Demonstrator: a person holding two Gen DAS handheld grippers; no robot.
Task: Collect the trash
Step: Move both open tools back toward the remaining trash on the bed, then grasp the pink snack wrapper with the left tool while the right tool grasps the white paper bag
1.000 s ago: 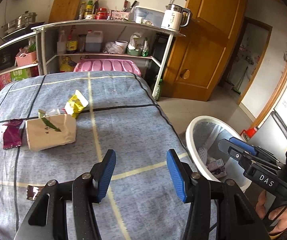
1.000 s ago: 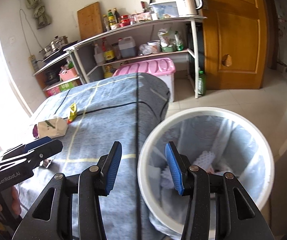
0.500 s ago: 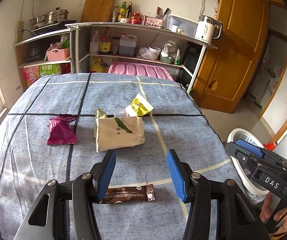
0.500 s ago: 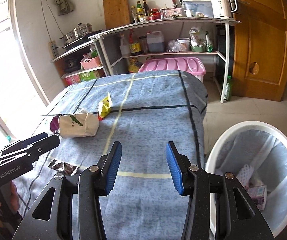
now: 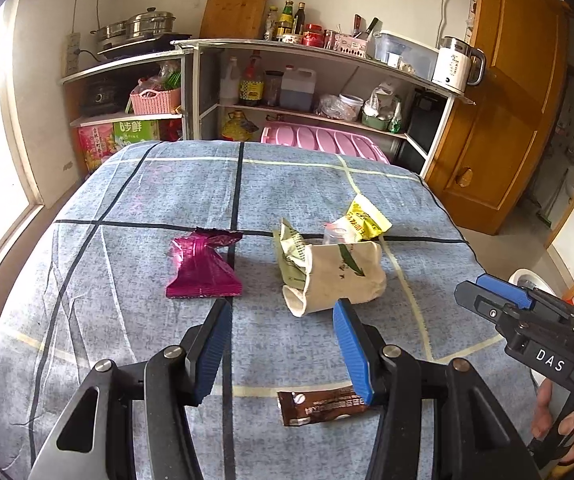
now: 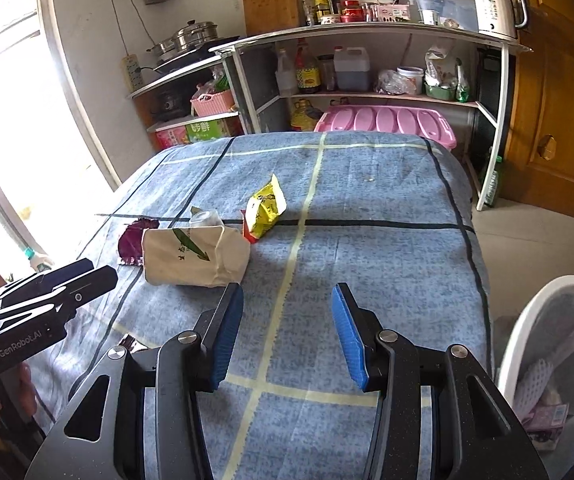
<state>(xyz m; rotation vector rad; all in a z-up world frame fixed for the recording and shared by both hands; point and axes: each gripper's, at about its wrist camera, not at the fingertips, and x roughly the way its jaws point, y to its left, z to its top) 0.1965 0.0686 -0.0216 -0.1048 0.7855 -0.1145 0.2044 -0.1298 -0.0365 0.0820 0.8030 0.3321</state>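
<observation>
Both grippers empty, jaws apart: left gripper (image 5: 283, 344) hovers over the brown wrapper (image 5: 321, 405) near the table's (image 5: 127, 208) front edge, right gripper (image 6: 287, 336) nearer the bin (image 6: 527, 320) beside it. Probably reaching; next, lower and close on the wrapper.

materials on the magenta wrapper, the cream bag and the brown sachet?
Magenta wrapper: looks like metallised plastic film, glossy, sharp creases that catch the light.
Cream bag: matte, soft folds with a rolled mouth; cloth or soft paper, cannot tell which.
Brown sachet: glossy printed film, probably plastic or foil laminate, lying flat with a sheen.
</observation>
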